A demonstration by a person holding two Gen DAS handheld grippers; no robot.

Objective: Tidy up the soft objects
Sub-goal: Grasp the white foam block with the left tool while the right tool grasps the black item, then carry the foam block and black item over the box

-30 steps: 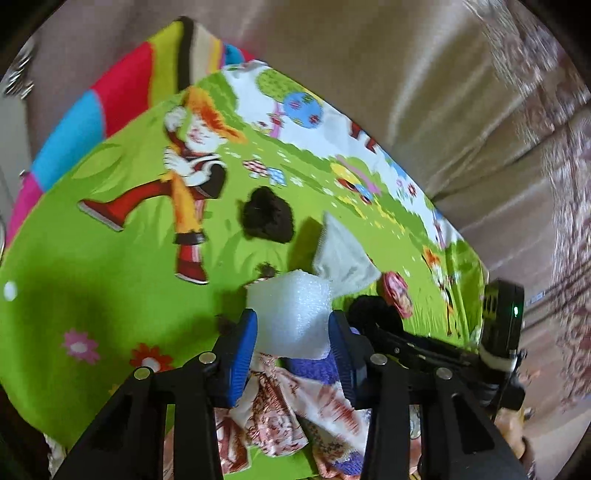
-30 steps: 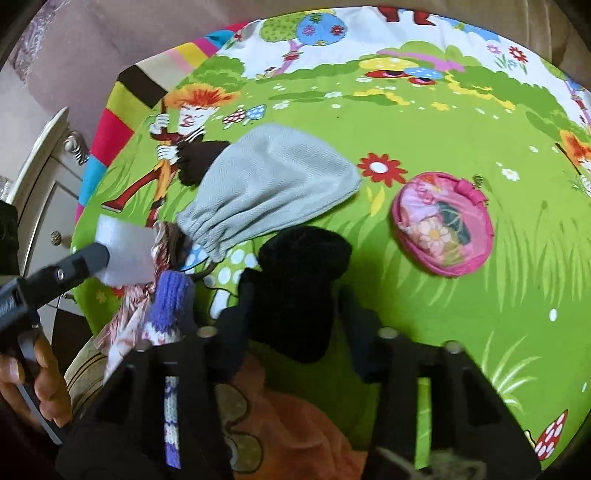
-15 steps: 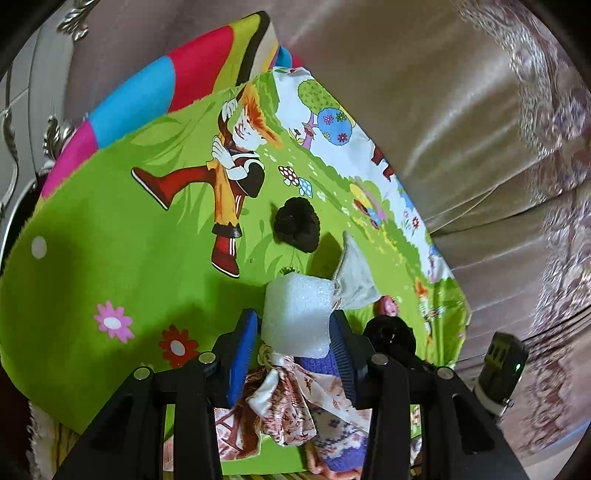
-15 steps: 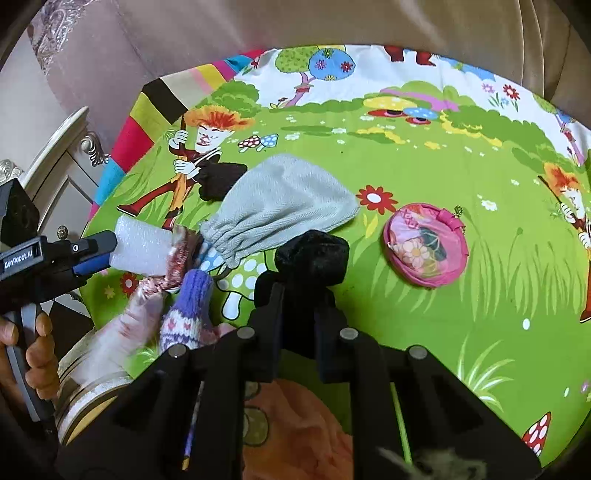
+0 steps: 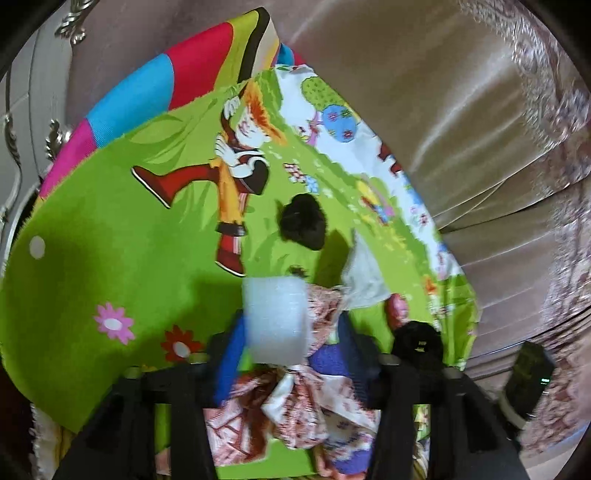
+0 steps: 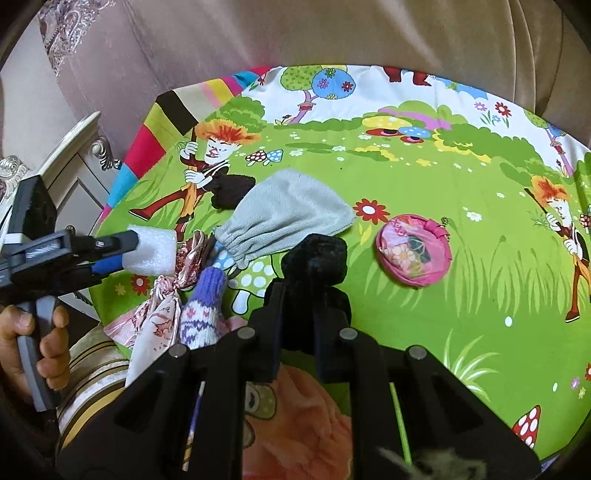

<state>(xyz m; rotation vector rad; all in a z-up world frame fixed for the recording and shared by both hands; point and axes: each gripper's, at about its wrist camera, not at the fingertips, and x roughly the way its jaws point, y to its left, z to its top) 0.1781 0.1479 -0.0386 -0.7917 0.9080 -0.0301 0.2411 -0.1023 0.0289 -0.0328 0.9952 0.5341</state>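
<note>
Bright cartoon-print cloth (image 6: 424, 192) covers the seat of a beige sofa (image 6: 332, 33), and all our sorting happens on it. Our right gripper (image 6: 295, 306) has its jaws drawn close on a black fuzzy piece (image 6: 314, 258), pinched at its lower part with the rest bulging above the tips. Our left gripper (image 5: 291, 332) shows the white foam block (image 5: 275, 321) lying against the blue left pad with a gap on the other side; whether it is truly clamped, we cannot tell, though in the right view the block (image 6: 149, 251) does sit up at the fingertips, clear of the cloth. Just beyond the left tips lies a small cluster: a knotted patterned scarf (image 6: 162, 310), a purple knitted glove (image 6: 203, 306) and a grey drawstring pouch (image 6: 284, 218), all touching or overlapping. A second black fuzzy piece (image 6: 231, 190) rests just behind the pouch. A pink round purse (image 6: 413, 251) sits alone, well apart to the right. An orange plush item (image 6: 295, 417) shows below our right gripper, near the front edge. Our judgement: organising is midway. Several soft things are gathered at the left front, two pieces are in hand awaiting a place, and the purse and far black piece are not yet brought in.
</note>
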